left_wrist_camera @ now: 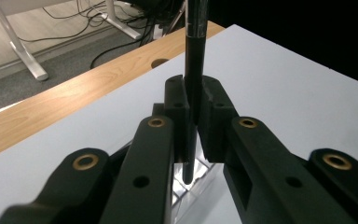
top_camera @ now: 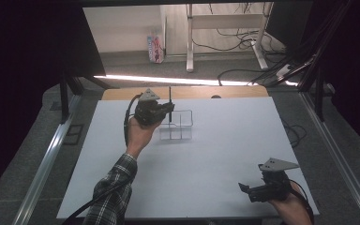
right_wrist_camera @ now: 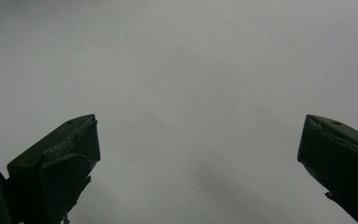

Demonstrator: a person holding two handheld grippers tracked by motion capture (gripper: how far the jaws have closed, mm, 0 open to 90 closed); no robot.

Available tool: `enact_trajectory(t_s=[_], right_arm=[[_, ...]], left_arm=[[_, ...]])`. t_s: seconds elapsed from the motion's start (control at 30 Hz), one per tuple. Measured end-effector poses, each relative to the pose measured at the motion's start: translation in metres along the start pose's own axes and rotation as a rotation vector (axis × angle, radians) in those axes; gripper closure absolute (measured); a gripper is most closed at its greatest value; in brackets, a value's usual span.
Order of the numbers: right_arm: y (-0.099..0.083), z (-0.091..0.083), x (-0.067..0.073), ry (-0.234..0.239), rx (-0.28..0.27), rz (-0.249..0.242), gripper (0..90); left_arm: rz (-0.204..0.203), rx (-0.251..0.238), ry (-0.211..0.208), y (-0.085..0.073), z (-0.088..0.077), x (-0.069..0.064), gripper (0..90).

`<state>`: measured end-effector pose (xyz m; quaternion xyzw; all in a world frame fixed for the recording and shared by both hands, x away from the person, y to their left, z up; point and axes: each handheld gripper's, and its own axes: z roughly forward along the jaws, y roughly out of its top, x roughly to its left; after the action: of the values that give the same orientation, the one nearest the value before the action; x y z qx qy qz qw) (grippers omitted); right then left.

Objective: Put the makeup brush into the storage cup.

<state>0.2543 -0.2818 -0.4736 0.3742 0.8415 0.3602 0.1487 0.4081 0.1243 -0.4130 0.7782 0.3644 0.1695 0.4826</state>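
My left gripper point(top_camera: 168, 109) is shut on a thin black pen point(top_camera: 169, 101), which stands upright between the jaws. In the left gripper view the pen point(left_wrist_camera: 195, 51) runs up past the top edge, and its lower tip hangs over a clear plastic organizer point(left_wrist_camera: 193, 186). In the high view that clear organizer point(top_camera: 180, 126), divided into compartments, sits on the white table just right of the left gripper. My right gripper point(top_camera: 244, 188) rests near the table's front right corner, pointing left. Its jaws stand wide apart over bare white table point(right_wrist_camera: 191, 93), nothing between them.
The white tabletop point(top_camera: 215, 154) lies on a wooden board point(top_camera: 192, 92) that shows along the far edge, with a round hole in it. Metal rails run along both sides. Beyond are table legs, cables and a small carton point(top_camera: 155, 48) on the floor.
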Motion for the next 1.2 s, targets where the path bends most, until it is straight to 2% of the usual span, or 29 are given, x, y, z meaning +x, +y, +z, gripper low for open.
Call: enact_trajectory(t_s=[0.23, 0.53, 1.2], right_arm=[[0.000, 0.001, 0.001, 0.005, 0.007, -0.010, 0.0], [0.000, 0.003, 0.003, 0.013, 0.021, -0.019, 0.0], [-0.001, 0.008, 0.006, 0.017, 0.057, -0.058, 0.0]], left_arm=[[0.000, -0.015, 0.015, 0.005, 0.009, 0.001, 83.3], [0.015, -0.008, 0.025, 0.008, 0.017, 0.000, 83.3], [-0.017, 0.049, 0.041, -0.021, 0.043, 0.003, 83.2]])
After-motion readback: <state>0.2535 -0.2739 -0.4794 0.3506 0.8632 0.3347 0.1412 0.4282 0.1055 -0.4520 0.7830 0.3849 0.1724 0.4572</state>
